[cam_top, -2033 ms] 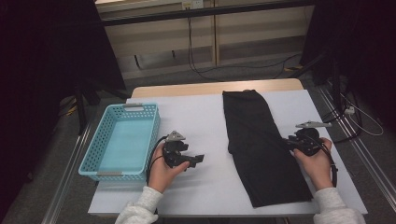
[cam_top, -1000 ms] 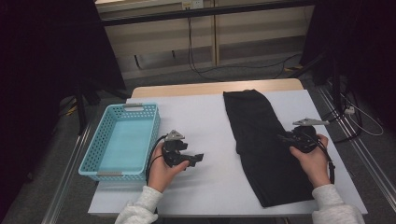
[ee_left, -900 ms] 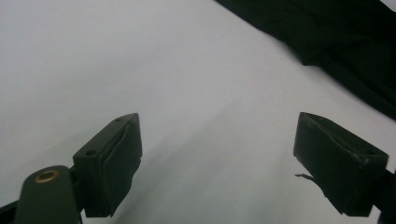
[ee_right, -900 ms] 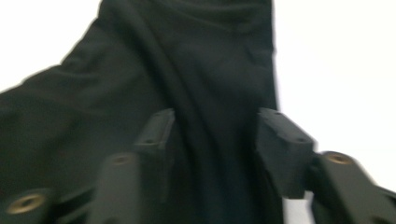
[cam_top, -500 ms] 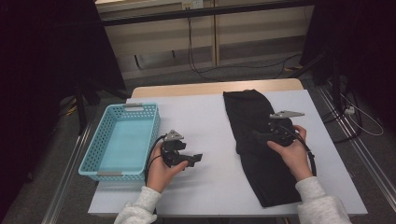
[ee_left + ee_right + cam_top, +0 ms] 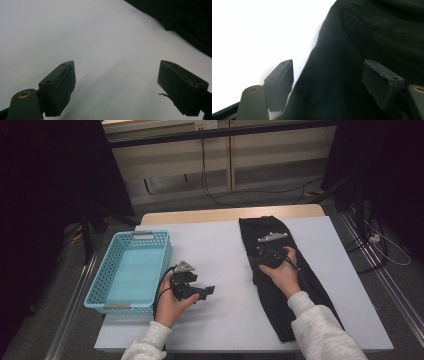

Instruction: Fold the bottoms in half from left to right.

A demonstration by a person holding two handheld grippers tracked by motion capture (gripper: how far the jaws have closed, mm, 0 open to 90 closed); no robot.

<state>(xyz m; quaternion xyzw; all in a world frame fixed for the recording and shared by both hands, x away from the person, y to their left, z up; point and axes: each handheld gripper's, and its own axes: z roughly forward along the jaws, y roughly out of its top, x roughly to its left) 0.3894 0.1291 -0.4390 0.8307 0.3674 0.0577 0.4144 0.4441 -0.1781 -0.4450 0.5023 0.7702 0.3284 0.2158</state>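
A long black cloth (image 6: 265, 227) lies flat on the right half of the white table (image 6: 220, 245). My right gripper (image 6: 257, 262) hovers over the cloth's left edge, about halfway along it. In the right gripper view its jaws (image 6: 328, 85) stand apart with that edge (image 6: 362, 37) below and between them, and the pads do not press on it. These jaws have just been closing a little. My left gripper (image 6: 207, 291) rests near the table's middle with its jaws wide and pointing right. The left gripper view shows bare table between its jaws (image 6: 116, 92) and the cloth (image 6: 190, 22) farther off.
A light blue plastic basket (image 6: 100, 290) stands at the table's left edge, close to my left hand. A wooden strip runs along the table's far edge. Cables lie on the floor behind and to the right.
My right hand has moved left across the cloth, from its right edge to its left edge. The left hand has stayed where it was.
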